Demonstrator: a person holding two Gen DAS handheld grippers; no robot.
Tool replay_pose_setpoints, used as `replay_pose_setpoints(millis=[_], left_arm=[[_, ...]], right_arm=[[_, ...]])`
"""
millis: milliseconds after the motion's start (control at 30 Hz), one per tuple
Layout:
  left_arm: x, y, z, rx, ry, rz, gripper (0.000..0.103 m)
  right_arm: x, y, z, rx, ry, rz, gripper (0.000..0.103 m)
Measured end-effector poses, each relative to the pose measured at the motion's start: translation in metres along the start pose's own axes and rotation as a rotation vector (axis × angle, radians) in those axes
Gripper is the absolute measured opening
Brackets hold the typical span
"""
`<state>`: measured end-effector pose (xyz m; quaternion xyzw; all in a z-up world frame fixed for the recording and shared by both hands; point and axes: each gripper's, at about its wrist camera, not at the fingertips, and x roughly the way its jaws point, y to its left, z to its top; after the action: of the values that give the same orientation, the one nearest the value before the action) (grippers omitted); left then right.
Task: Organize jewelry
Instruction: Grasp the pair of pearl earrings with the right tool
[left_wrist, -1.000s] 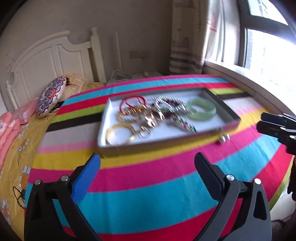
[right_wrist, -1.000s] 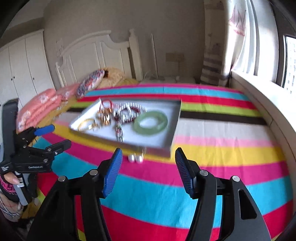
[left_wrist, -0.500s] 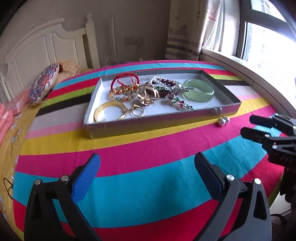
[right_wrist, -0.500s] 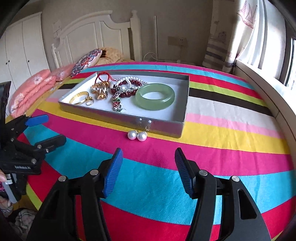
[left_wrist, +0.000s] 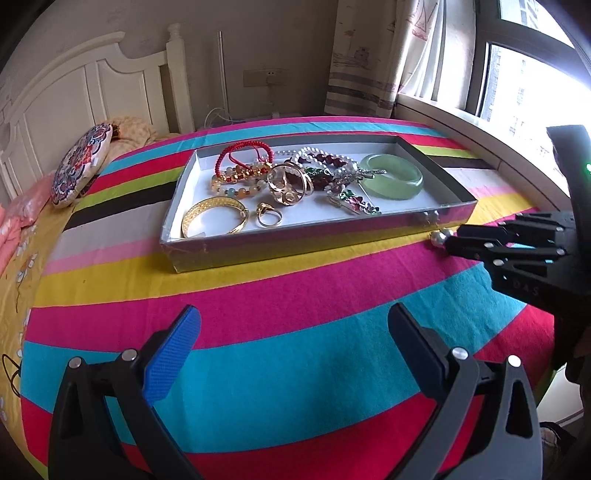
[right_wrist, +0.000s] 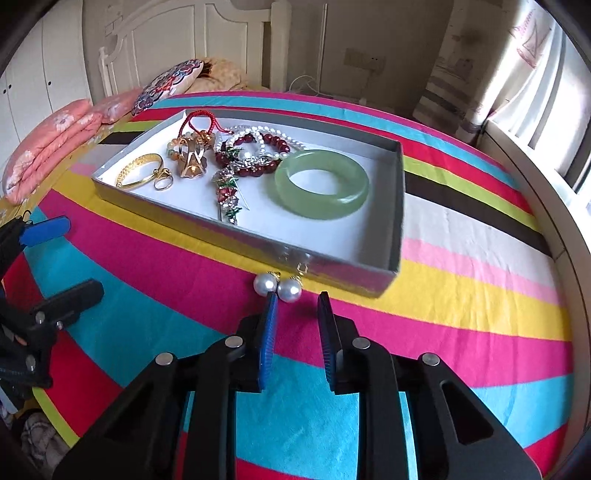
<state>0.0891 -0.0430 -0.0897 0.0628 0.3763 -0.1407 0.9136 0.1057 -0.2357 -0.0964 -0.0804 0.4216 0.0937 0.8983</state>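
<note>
Right tongs (right_wrist: 295, 306) have dropped in close to the pearls (right_wrist: 277, 287) on the bed, just outside the tray (right_wrist: 332, 266); jaws now narrow and closing, tips just short of the pearls, nothing gripped yet. Likely a pickup into the tray. Left tongs (left_wrist: 295, 321) wide open, empty, hanging back.

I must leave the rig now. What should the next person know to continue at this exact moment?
Left gripper: open, empty, hovering over the striped cloth.
Right gripper: jaws closing, tips right behind the pearl earrings; nothing between them yet.
Earrings lie on the cloth, just outside the grey tray, against its near wall.
In the tray: green bangle, gold bangle, gold ring, bead bracelets, brooch.
Left: probably grasp the earrings and put them in the tray.
</note>
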Motion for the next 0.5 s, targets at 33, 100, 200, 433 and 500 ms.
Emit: replay_pose_setpoints(millis=[33,100,200,433,500], left_arm=[[0.0003,-0.0003,0.0000,0.000,0.001,-0.002,0.100],[0.0004,-0.0002,-0.0001,-0.003,0.001,-0.005,0.100],[-0.0003,0.0002,-0.0004,-0.006,-0.001,-0.010,0.100],[0.0018,-0.0006,-0.0005,-0.007,0.009,-0.012,0.100],[0.0026,-0.0008,-0.0001,-0.005,0.013,-0.010,0.100]], right_arm=[[0.0010,0.0007,0.0019,-0.001,0.003,-0.003,0.022],[0.0028,0.0005,0.0042,0.003,0.006,0.002,0.022],[0.0040,-0.0008,0.0059,0.014,0.004,0.009,0.022],[-0.0002,0.0016,-0.0012,0.010,-0.021,0.002,0.013],[-0.0024,0.0005,-0.0039,0.012,-0.026,0.008,0.013]])
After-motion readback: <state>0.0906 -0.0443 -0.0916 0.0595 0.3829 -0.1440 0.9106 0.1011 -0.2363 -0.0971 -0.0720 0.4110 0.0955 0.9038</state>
